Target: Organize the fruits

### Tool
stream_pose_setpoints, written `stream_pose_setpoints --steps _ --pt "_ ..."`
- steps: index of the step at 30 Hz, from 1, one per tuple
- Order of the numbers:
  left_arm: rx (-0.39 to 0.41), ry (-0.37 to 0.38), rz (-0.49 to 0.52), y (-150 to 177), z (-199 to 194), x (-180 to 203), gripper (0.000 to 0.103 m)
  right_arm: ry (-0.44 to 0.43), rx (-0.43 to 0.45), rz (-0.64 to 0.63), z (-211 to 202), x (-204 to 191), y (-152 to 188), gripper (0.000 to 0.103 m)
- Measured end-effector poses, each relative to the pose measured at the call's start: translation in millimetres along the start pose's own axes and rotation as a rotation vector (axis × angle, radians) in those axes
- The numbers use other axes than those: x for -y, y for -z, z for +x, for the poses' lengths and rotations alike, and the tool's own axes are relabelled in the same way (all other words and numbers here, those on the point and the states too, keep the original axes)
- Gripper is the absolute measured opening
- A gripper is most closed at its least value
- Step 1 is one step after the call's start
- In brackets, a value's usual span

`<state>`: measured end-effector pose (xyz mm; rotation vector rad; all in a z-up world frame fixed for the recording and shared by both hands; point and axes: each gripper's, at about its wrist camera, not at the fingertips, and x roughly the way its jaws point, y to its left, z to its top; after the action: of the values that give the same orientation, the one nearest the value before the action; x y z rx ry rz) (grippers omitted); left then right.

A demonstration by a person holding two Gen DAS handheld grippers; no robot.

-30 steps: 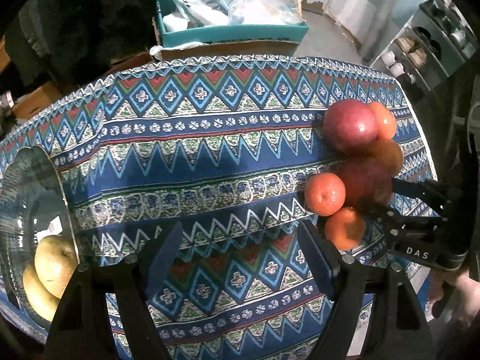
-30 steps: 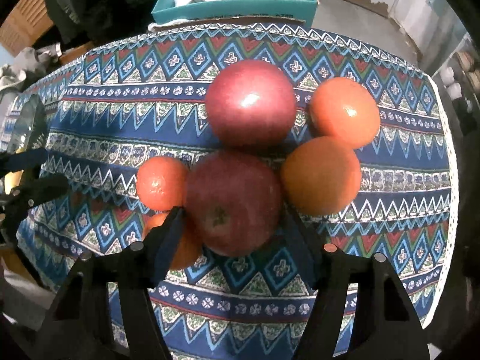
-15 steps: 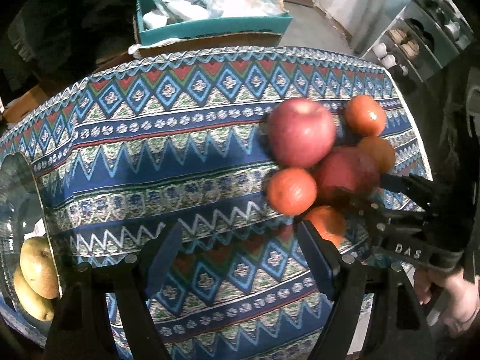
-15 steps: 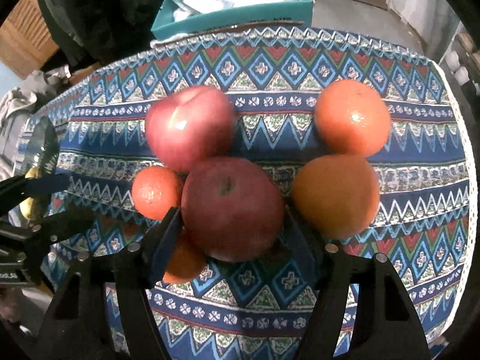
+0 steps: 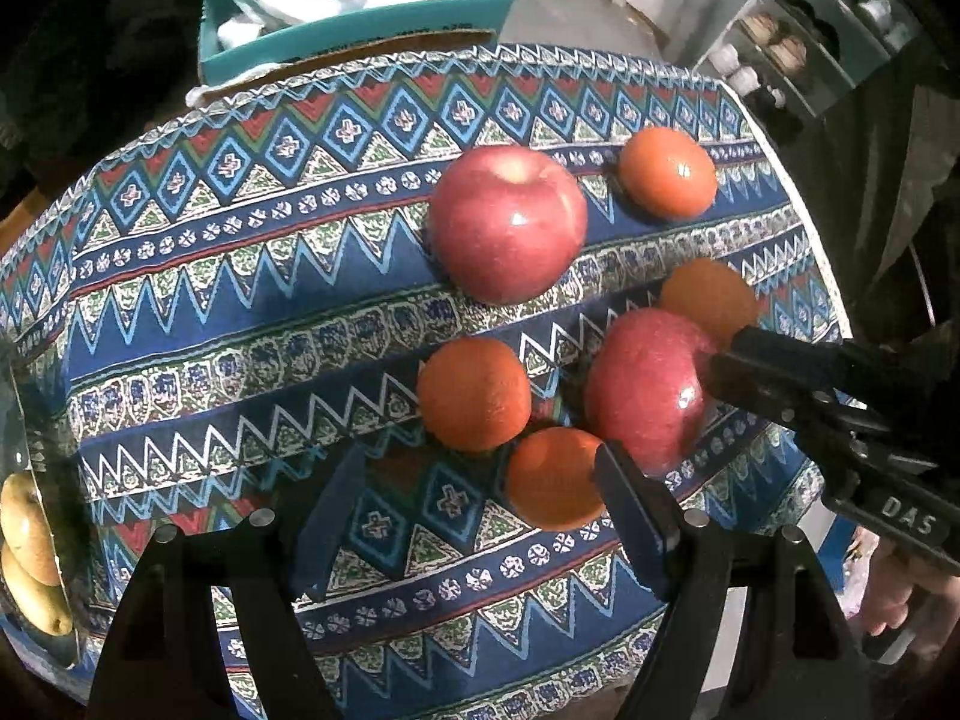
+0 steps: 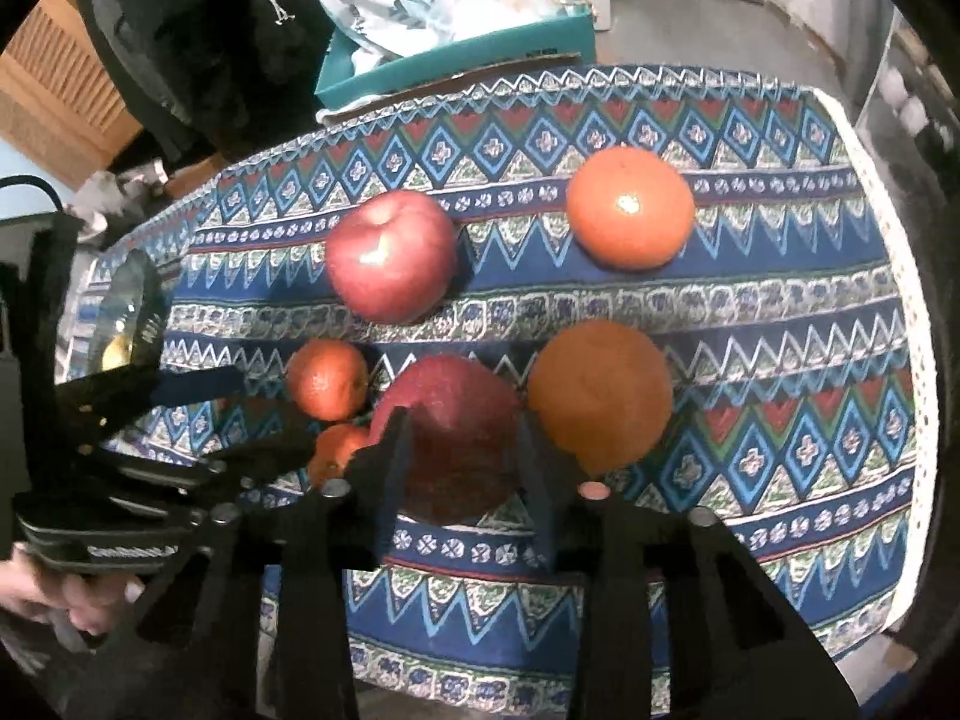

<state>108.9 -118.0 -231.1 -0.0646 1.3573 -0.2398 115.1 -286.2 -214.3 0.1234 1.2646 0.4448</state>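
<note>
My right tongs [image 6: 459, 450] have closed in on the near red apple [image 6: 450, 438]. A moment ago they sat wide on each side of it; now both fingers press its sides, so I am holding it. It still looks to be resting on the counter [image 5: 240, 300], near the front right. I think the next step is to lift it out of the bunch.

My left tongs [image 5: 462, 516] are wide and hold nothing. They have swung closer to the fruit, and a small orange [image 5: 552, 480] now sits just by the right finger.

The other red apple [image 5: 509, 223] sits farther back, with more oranges around. Two yellow pears [image 5: 27, 558] lie in a glass bowl [image 5: 24, 462] at the far left, so I think the apple goes that way.

The counter wears a blue cloth with zigzags and diamonds. Behind it is a teal box [image 6: 456, 54] full of bags, and shelves stand off to the right.
</note>
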Motion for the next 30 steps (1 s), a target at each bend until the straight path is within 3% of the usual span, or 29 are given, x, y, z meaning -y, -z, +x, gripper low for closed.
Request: stream_pose_setpoints --steps 5,9,19,21,23,30 --pt "0.008 -0.046 -0.024 -6 7 -7 0.08 -0.013 -0.023 -0.001 10 -2 3 0.05" --pt "0.011 -0.032 -0.047 -13 13 -14 0.08 -0.009 -0.045 -0.018 23 -6 5 0.057" --pt "-0.029 -0.015 -0.019 -17 39 -6 0.08 -0.041 -0.053 0.008 28 2 5 0.06" --pt "-0.037 0.006 -0.013 -17 42 -7 0.056 -0.057 -0.044 0.017 27 4 3 0.064" --pt "-0.031 0.019 0.012 -15 42 -8 0.046 -0.072 -0.04 0.027 25 7 3 0.067" --pt "-0.01 -0.001 0.005 -8 34 -24 0.046 -0.088 -0.042 0.028 39 -1 -12 0.07"
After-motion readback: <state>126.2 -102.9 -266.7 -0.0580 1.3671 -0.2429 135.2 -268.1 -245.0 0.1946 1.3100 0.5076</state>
